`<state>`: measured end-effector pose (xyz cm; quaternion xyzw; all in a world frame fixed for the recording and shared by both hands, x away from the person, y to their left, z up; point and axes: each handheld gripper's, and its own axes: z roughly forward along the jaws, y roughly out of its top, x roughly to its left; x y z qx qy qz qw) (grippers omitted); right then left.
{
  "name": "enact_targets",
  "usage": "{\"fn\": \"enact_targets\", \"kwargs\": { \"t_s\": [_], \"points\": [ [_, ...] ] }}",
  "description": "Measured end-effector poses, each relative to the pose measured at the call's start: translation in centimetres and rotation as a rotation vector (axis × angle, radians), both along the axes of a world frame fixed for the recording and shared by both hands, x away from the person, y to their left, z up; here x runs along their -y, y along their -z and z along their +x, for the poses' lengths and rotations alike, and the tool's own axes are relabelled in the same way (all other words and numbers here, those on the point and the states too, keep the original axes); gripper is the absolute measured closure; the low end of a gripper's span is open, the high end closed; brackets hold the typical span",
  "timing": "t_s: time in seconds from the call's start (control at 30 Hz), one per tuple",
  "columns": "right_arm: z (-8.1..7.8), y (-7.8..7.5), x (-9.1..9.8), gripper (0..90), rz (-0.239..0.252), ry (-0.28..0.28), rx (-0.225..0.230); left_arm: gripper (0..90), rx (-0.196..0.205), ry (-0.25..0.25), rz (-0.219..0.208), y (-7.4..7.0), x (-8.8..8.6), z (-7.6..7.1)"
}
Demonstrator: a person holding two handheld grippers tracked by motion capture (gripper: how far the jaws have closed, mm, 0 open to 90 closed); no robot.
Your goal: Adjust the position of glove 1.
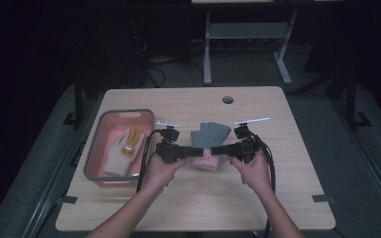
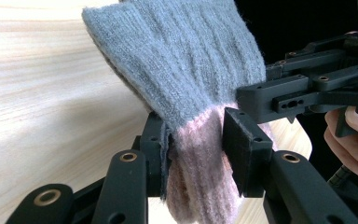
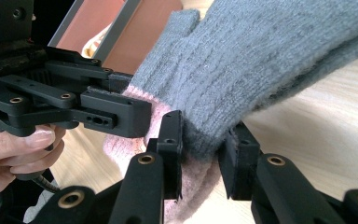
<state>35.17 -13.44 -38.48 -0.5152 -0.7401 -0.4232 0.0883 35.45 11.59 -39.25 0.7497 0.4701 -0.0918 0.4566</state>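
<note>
Plainly, the knitted glove [image 1: 209,144] was a soft, limp and light thing: grey over the hand and fingers, pink at the cuff, it sagged wherever nothing bore it. It was held near the middle of the table [image 1: 258,203], just right of the basket [image 1: 90,158], which stood by the table's left edge. The left gripper [image 2: 196,154] was pinching the pink cuff at one side, its pads [image 2: 242,154] pressed into the wool, and the right gripper [image 3: 204,149] was pinching the glove at the other side, where grey met pink. The cuff seemed the best place to hold, being thicker and ribbed; the knit looked unlikely to slip, though it would probably stretch if the two grips pulled apart. One glove was in hand. In the basket lay what looked like one pale cloth piece [image 1: 115,157] and one yellow glove [image 1: 130,141]; whether more lay beneath could not be told. There were two grippers and one basket.
</note>
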Motion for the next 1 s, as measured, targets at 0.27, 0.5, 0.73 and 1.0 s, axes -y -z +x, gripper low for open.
{"fn": "enact_targets", "kwargs": {
  "t_s": [0.27,0.5,0.73,1.0],
  "points": [
    [0.5,-0.6,-1.2,71.7,-0.005,-0.022,0.014,61.9,0.005,-0.017,-0.007,-0.5,-1.3,0.0],
    [0.9,-1.2,-2.2,71.7,-0.001,-0.036,0.011,61.9,0.013,-0.036,-0.016,-1.1,-2.3,0.0],
    [1.3,-1.9,-3.3,71.7,-0.001,-0.053,0.022,61.9,0.024,-0.042,-0.027,-1.7,-3.6,0.0],
    [1.7,-2.4,-4.8,71.7,0.005,-0.074,0.025,61.9,0.033,-0.058,-0.022,-2.3,-5.0,0.0]
  ]
}}
